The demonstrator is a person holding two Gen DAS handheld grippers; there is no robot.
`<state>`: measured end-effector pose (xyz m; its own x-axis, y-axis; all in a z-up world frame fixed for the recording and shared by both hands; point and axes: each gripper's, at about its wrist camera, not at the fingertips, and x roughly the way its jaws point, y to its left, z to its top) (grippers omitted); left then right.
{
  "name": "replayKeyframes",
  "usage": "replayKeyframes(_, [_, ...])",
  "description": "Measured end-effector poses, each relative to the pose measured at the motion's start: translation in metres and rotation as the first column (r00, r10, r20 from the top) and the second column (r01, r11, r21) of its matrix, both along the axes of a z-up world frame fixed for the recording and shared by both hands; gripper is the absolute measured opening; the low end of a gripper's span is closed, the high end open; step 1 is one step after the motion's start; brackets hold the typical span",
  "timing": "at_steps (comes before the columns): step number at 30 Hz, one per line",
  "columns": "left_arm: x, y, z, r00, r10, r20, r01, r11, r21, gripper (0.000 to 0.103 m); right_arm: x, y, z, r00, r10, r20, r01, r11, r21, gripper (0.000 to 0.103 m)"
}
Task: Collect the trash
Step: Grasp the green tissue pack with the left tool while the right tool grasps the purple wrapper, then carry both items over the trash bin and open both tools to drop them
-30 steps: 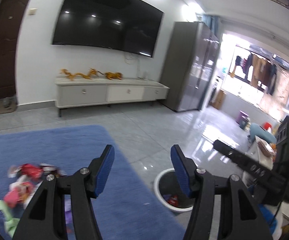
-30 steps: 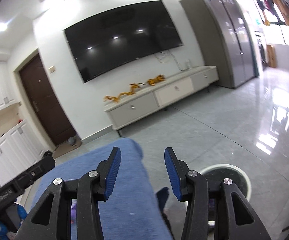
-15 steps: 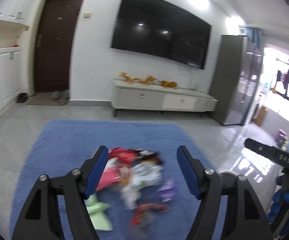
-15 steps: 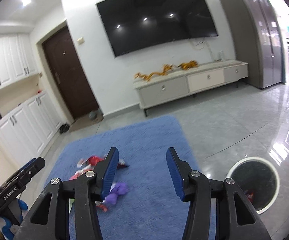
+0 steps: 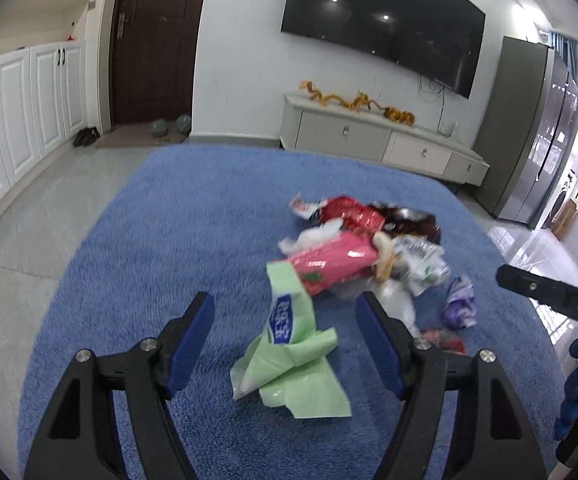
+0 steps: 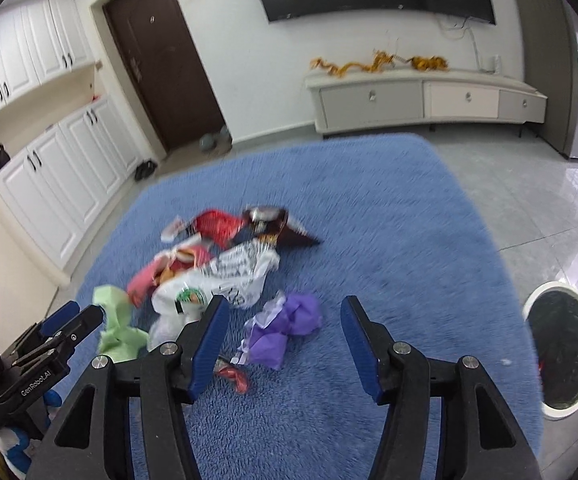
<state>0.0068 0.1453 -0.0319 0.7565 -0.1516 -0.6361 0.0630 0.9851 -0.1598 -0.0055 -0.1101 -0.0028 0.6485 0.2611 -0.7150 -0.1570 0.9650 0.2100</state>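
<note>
A heap of trash lies on a blue rug [image 5: 169, 240]. My left gripper [image 5: 285, 332] is open and empty, just above a pale green wrapper [image 5: 289, 344]. Behind it lie a pink packet [image 5: 329, 264], a red wrapper [image 5: 349, 210] and a white printed bag [image 5: 421, 264]. My right gripper [image 6: 281, 334] is open and empty, hovering over a purple wrapper [image 6: 285, 328]. A small red scrap [image 6: 235, 376] lies near its left finger. The white bag [image 6: 225, 280] and green wrapper [image 6: 117, 324] also show in the right wrist view. A white-rimmed bin [image 6: 561, 344] with a black liner stands on the tiles to the right.
A low TV cabinet [image 5: 381, 140] and wall TV [image 5: 381, 28] stand beyond the rug. A dark door [image 5: 153, 40] and white cupboards [image 5: 21, 104] are at left, a grey fridge [image 5: 529, 132] at right. Glossy tile floor surrounds the rug.
Both grippers have swung left and down from the bin toward the trash heap. The heap now sits close below the fingers. Both stayed open.
</note>
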Motion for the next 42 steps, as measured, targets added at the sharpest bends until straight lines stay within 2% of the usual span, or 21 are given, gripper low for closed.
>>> replayKeyframes(7, [0.012,0.002,-0.019,0.997,-0.014,-0.074,0.01,0.999,-0.044,0.072,0.016,0.01,-0.026,0.998,0.022,-0.063,-0.024,0.999,-0.024,0.058])
replayKeyframes(13, [0.018,0.007,-0.026,0.992,-0.022,-0.122,0.011,0.996,-0.084,0.072,0.027,0.009,-0.04,0.994,0.041,-0.098,-0.041,0.999,0.004,0.058])
replayKeyframes(16, [0.018,0.009,-0.026,0.992,-0.028,-0.126,0.016,0.995,-0.097,0.07,0.025,0.006,-0.043,0.995,0.047,-0.093,-0.047,0.999,0.001,0.049])
replayKeyframes(18, [0.018,0.007,-0.026,0.991,-0.042,-0.127,0.028,0.994,-0.104,0.061,0.024,0.001,-0.042,0.994,0.05,-0.092,-0.048,0.999,0.02,0.044])
replayKeyframes(20, [0.018,0.007,-0.027,0.99,-0.055,-0.13,0.04,0.993,-0.114,0.046,0.02,-0.005,-0.041,0.995,0.052,-0.089,-0.049,0.998,0.035,0.041])
replayKeyframes(26, [0.006,0.015,-0.016,0.994,-0.038,-0.099,0.024,0.989,-0.145,0.038,0.007,-0.018,-0.027,0.997,0.052,-0.051,-0.049,0.997,0.063,0.038])
replayKeyframes(29, [-0.001,0.02,-0.002,0.997,-0.013,-0.075,0.002,0.99,-0.141,0.037,0.001,-0.024,-0.012,0.999,0.05,-0.012,-0.049,0.996,0.074,0.038])
replayKeyframes(35, [-0.018,0.018,0.048,0.999,0.019,0.028,-0.016,0.992,-0.126,0.036,-0.017,-0.039,0.025,0.995,0.038,0.09,-0.047,0.994,0.098,0.038])
replayKeyframes(42, [-0.026,-0.012,0.1,0.993,-0.008,0.12,0.022,0.993,-0.116,0.036,-0.042,-0.075,0.058,0.981,-0.023,0.193,-0.002,0.992,0.129,0.038])
